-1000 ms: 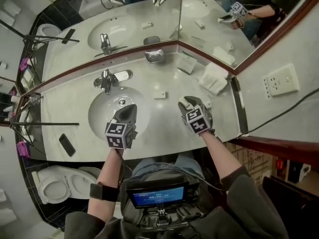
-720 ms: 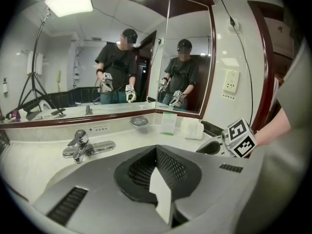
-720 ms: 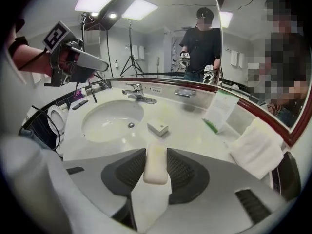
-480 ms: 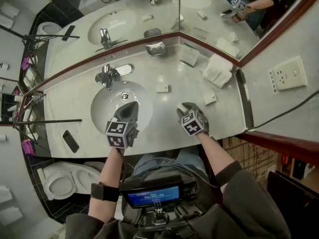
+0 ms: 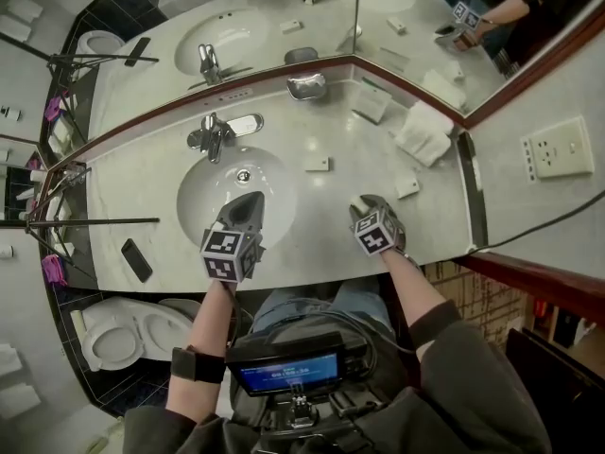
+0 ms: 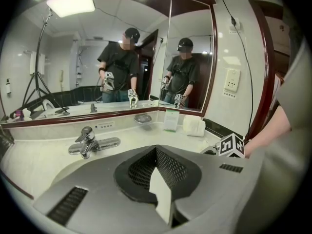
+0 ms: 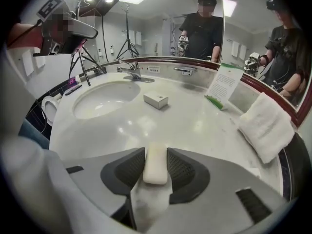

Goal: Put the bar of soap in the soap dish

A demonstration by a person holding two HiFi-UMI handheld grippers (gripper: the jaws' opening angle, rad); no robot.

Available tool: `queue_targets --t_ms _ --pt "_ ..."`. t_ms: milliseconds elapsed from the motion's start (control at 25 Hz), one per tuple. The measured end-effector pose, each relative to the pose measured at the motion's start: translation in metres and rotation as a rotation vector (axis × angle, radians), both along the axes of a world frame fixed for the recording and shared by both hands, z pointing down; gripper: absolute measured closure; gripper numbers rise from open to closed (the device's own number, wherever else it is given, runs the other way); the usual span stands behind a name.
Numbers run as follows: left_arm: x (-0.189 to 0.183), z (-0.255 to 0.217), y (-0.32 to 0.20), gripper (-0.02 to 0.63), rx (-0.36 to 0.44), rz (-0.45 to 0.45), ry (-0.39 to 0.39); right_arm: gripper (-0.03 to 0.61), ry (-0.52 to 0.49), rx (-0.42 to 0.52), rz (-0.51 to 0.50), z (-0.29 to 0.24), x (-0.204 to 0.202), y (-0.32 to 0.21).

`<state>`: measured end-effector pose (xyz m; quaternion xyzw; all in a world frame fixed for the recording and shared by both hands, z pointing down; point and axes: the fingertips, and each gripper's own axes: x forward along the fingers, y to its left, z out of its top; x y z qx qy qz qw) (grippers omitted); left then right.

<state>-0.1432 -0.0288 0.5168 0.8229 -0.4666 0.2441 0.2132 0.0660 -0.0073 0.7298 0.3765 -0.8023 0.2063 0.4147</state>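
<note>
**Soap in the right gripper, dish waiting at the mirror corner**

Head view: the right gripper [image 5: 369, 206] tilts down over the pale marble tabletop [image 5: 321, 230], at 3 o'clock of the round white basin [image 5: 232, 192]. The pale rounded bar of soap [image 5: 358, 200] is at its tips. The shiny metal soap dish [image 5: 306, 86] sits back against the mirror corner, at 11 o'clock from the soap and well apart from it. A small white box [image 5: 318, 164] lies at 10 o'clock, near that line, so the carry will probably have to pass over or beside it. The left gripper [image 5: 248, 202] hangs over the basin's near side, at 9 o'clock of the right one, seemingly parked clear of the work.

Left gripper view: the jaws are pressed together with nothing between them. The chrome tap [image 6: 90, 143] stands at 10 o'clock and the soap dish is far off at 12 o'clock, under the mirror. With only one bar to move, an idle, closed gripper makes sense.

Right gripper view: the bar of soap runs lengthwise between the jaws, and the mesh pads lie flush against both long sides with no gap showing, a narrow hold. The jaws have just eased a shade wider with the soap between them. Holding the long sides leaves the ends free, likely so the bar can be laid flat in the dish. Whether its underside rests on the tabletop or hangs just above it, I cannot tell. A folded white towel [image 7: 265, 126] lies at 2 o'clock, out of the path.
</note>
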Motion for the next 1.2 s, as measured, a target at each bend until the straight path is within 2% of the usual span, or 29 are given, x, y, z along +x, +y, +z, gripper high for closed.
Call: queue_targets --t_ms 200,440,720,800,920,1000,1200 --pt "0.003 0.002 0.002 0.614 -0.005 0.004 0.007 0.391 0.011 -0.018 -0.007 0.001 0.001 0.004" --pt "0.005 0.003 0.0 0.614 -0.002 0.002 0.016 0.385 -0.018 0.012 -0.016 -0.008 -0.004 0.0" --pt "0.009 0.001 -0.002 0.614 0.011 -0.004 0.042 0.393 -0.101 0.1 0.009 -0.066 -0.003 -0.022" --pt "0.012 0.0 -0.002 0.614 0.017 -0.004 0.049 0.423 -0.152 0.135 0.031 -0.091 0.0 -0.031" --pt "0.015 0.0 -0.003 0.614 0.026 -0.004 0.059 0.515 -0.2 0.21 0.08 -0.125 0.016 -0.046" --pt "0.017 0.0 -0.003 0.614 0.03 -0.001 0.067 0.553 -0.222 0.258 0.11 -0.147 0.028 -0.055" --pt "0.025 -0.009 -0.001 0.614 0.076 0.008 0.106 0.561 -0.296 0.314 0.158 -0.198 0.05 -0.064"
